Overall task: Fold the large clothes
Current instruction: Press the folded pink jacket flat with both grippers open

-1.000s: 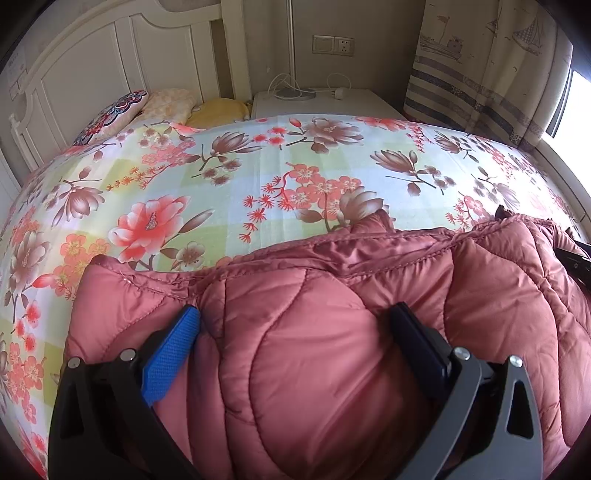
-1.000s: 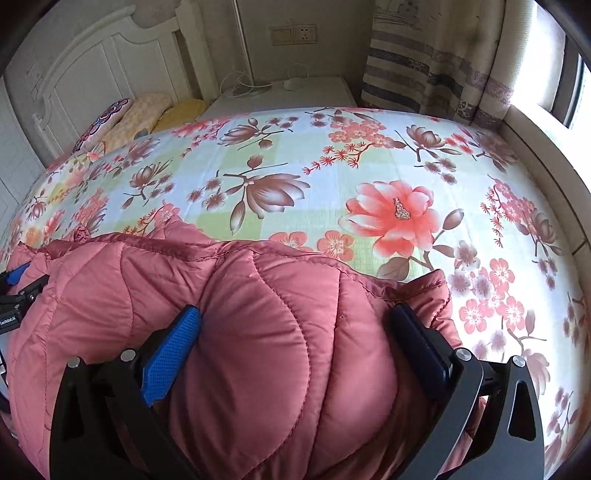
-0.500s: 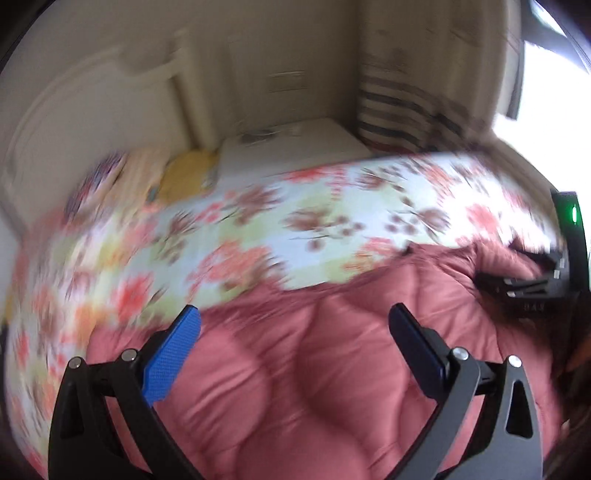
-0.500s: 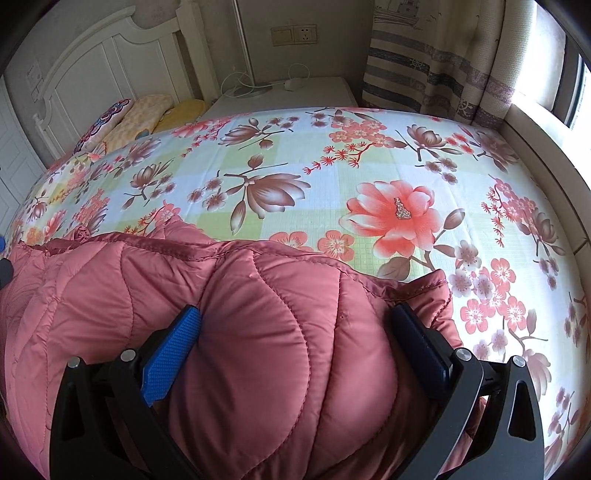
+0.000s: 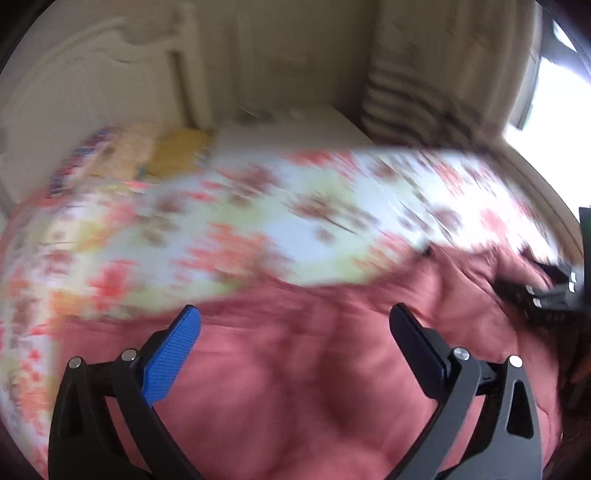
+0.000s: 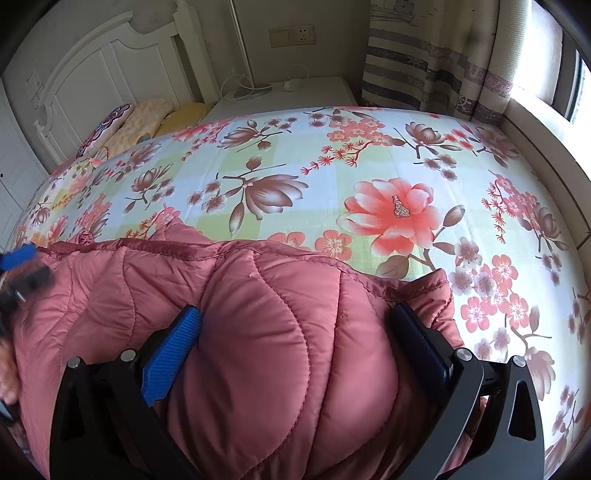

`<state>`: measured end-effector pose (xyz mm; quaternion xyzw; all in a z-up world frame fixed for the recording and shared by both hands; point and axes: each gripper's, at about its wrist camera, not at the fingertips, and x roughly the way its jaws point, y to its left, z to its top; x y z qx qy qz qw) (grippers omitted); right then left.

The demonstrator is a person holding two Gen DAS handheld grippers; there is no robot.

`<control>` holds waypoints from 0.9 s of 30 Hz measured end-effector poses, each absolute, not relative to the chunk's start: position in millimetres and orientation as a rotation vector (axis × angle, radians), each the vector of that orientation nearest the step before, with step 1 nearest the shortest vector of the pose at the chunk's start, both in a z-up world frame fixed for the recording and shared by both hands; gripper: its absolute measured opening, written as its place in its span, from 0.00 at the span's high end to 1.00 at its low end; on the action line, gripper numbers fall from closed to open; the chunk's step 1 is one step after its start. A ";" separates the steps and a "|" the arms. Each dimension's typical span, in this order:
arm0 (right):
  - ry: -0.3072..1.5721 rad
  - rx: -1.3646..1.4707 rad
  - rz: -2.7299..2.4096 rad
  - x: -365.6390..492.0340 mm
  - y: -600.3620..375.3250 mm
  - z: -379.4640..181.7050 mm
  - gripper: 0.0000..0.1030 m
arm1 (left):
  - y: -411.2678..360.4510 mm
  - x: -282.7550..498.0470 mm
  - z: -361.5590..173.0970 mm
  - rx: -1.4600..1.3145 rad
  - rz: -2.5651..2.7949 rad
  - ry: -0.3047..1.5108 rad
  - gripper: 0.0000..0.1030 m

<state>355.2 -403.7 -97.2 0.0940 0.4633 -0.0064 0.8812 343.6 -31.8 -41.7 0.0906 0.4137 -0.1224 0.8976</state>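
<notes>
Right claw stands spread wide, its jaws pressed around a bulge of the pink quilted down jacket lying along the near edge of the floral-sheeted bed. Left claw gapes wide, empty, above the jacket's blurred surface.

No lettering, brand, number or sign can be read in either wrist view. The left wrist view is smeared by motion blur throughout. In the sharper right wrist view, the wall plate above the bedside cabinet carries no legible marking, the small patch on the headboard is too small to make out, and the striped curtain shows only a drawn pattern.
</notes>
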 end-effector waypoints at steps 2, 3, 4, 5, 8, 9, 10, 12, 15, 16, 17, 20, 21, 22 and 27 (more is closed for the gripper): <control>0.965 0.197 -0.013 355.2 -403.6 -97.3 0.04 | -2.2 351.3 -39.0 0.188 -0.157 0.851 0.02; 0.965 0.198 -0.013 355.2 -403.6 -97.3 0.04 | 14.3 357.1 -44.2 0.181 -0.121 0.869 0.02; 0.965 0.199 -0.011 355.6 -403.4 -97.3 0.04 | 33.2 366.3 -59.7 0.170 -0.082 0.920 0.02; 0.965 0.200 -0.009 355.3 -403.8 -97.5 0.04 | 44.4 373.9 -74.1 0.154 -0.065 0.964 0.02; 0.964 0.200 0.002 356.0 -402.8 -97.7 0.04 | 67.7 382.8 -98.0 -0.016 -0.139 1.016 0.02; 0.964 0.199 0.001 356.0 -403.0 -97.7 0.04 | 65.6 383.1 -97.1 -0.004 -0.134 1.017 0.02; 0.965 0.201 0.001 356.3 -402.8 -97.6 0.04 | 62.6 383.2 -97.9 0.017 -0.127 1.013 0.02; 0.964 0.201 0.003 356.0 -403.9 -98.0 0.04 | 56.8 384.4 -98.8 0.046 -0.121 1.005 0.02; 0.964 0.202 0.003 355.9 -404.0 -98.0 0.04 | 59.5 384.6 -99.5 0.016 -0.134 1.008 0.02; 0.966 0.203 0.005 356.2 -403.7 -97.7 0.04 | 60.8 382.9 -99.5 0.006 -0.138 1.008 0.02; 0.968 0.203 0.004 356.1 -403.6 -97.8 0.04 | 60.8 382.3 -99.8 0.005 -0.138 1.008 0.02; 0.965 0.153 -0.061 350.2 -397.9 -85.6 0.05 | 61.8 380.6 -100.6 0.008 -0.137 1.007 0.02; 0.938 0.121 -0.090 343.4 -392.1 -76.4 0.05 | 62.0 380.9 -100.5 0.007 -0.137 1.007 0.02; 0.885 0.099 -0.087 331.0 -379.9 -60.3 0.05 | 61.9 381.1 -100.5 0.008 -0.137 1.007 0.02; 0.753 0.031 0.180 291.4 -302.6 -5.2 0.04 | 61.4 381.8 -99.9 0.006 -0.138 1.007 0.02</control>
